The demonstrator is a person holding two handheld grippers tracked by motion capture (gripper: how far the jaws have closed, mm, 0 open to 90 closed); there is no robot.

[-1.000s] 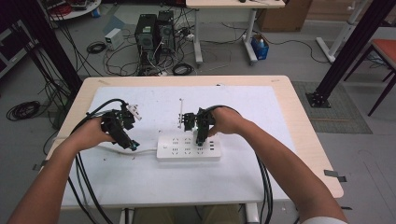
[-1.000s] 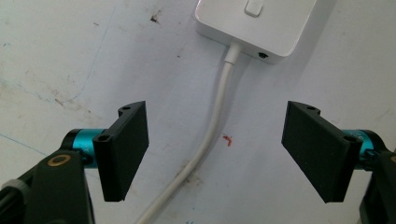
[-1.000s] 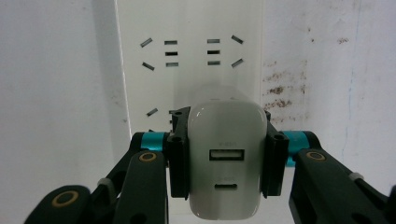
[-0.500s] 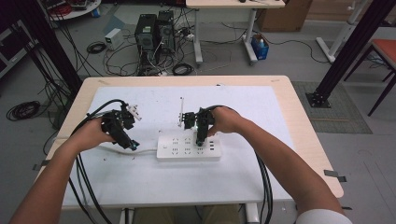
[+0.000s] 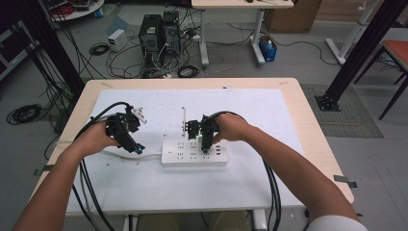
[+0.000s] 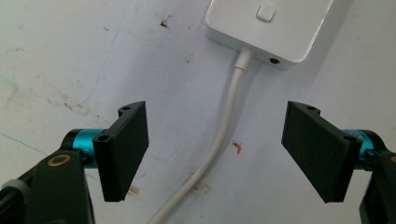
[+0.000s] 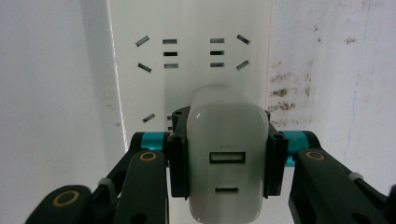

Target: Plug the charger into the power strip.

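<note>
Charger block (image 7: 227,163) sits clamped in your right tool (image 7: 227,161), both pads pressing its flat sides, with its USB ports facing the camera in the right gripper view. You hold it over the white power strip (image 5: 194,153), which lies flat near the middle of the bench (image 5: 269,110); beyond the charger you can see rows of the strip's free socket slots. Whether the charger's far end touches the strip cannot be told from these views. In the high view your right tool (image 5: 205,144) points down at the right half of the strip.

Your left tool (image 6: 215,156) has its jaws standing well apart with nothing gripped. Between them, lower down on the bench, runs the strip's white cable (image 6: 219,144), and the switch end of the strip lies just ahead. In the high view your left tool (image 5: 131,144) hovers just beside the strip's left end, above that cable.
</note>
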